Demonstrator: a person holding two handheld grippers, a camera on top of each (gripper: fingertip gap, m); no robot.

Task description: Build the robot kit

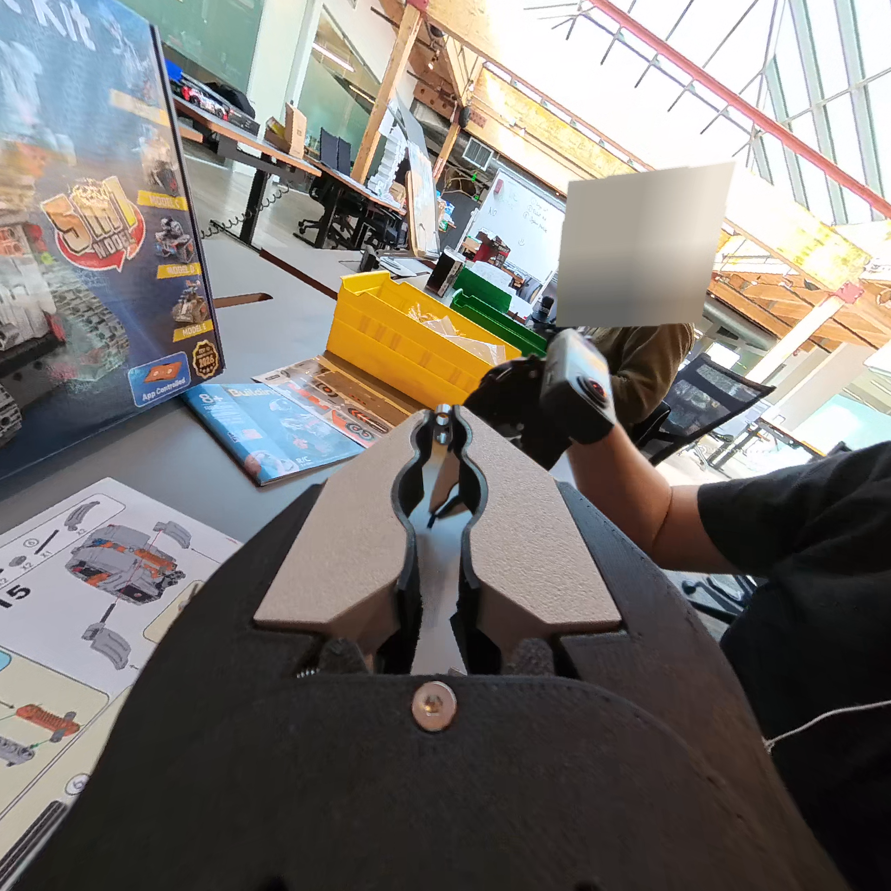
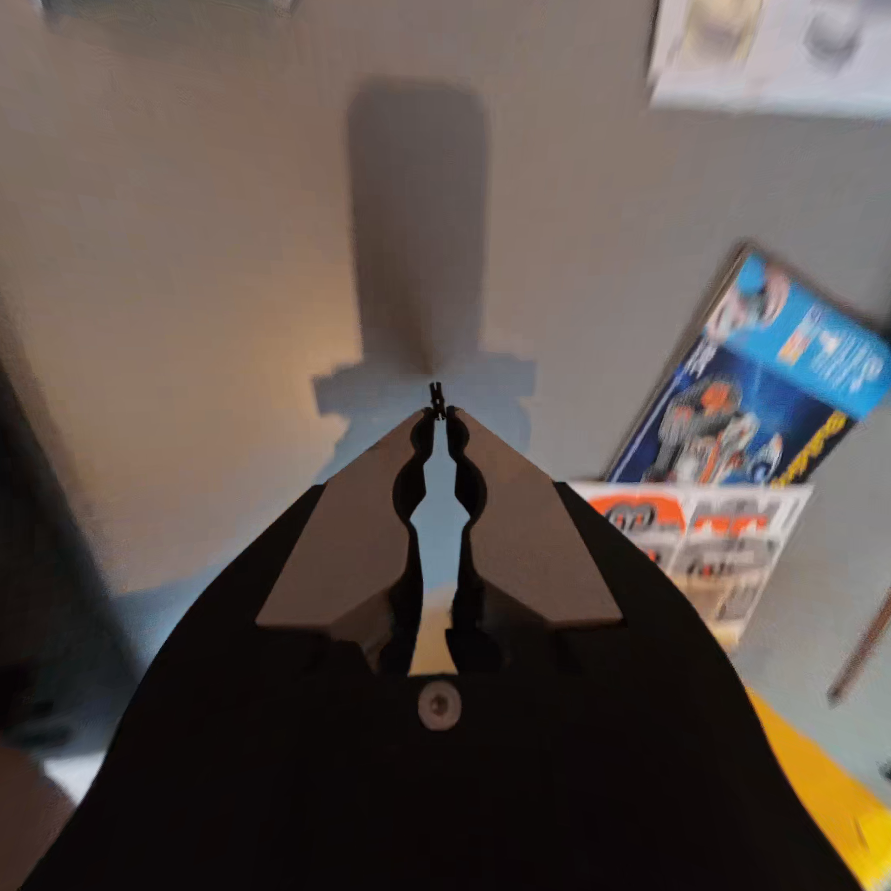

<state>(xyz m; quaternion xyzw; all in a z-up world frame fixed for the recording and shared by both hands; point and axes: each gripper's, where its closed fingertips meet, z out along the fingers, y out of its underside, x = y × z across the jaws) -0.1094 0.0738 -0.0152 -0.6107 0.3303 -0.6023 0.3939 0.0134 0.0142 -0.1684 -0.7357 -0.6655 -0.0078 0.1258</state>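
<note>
My left gripper [image 1: 442,424] is shut on a small light-grey building-kit piece with round holes [image 1: 441,420], which stands upright between the fingertips, raised above the table. My right gripper [image 2: 438,412] is shut on a tiny black connector pin [image 2: 436,396] that sticks out past its tips, over the bare grey table [image 2: 193,289]. In the left wrist view a black-gloved hand [image 1: 520,400] holds the right gripper's body just right of my left tips; its fingers are hidden there. The right wrist view is blurred.
A yellow bin [image 1: 400,337] holding clear bags stands behind a sticker sheet [image 1: 337,400] and a blue booklet [image 1: 270,434]. A large kit box [image 1: 87,217] stands at the left, with an instruction sheet [image 1: 96,578] in front. A green bin [image 1: 487,299] and a seated person [image 1: 641,366] are beyond. The grippers' ends are close to 20 cm from one another.
</note>
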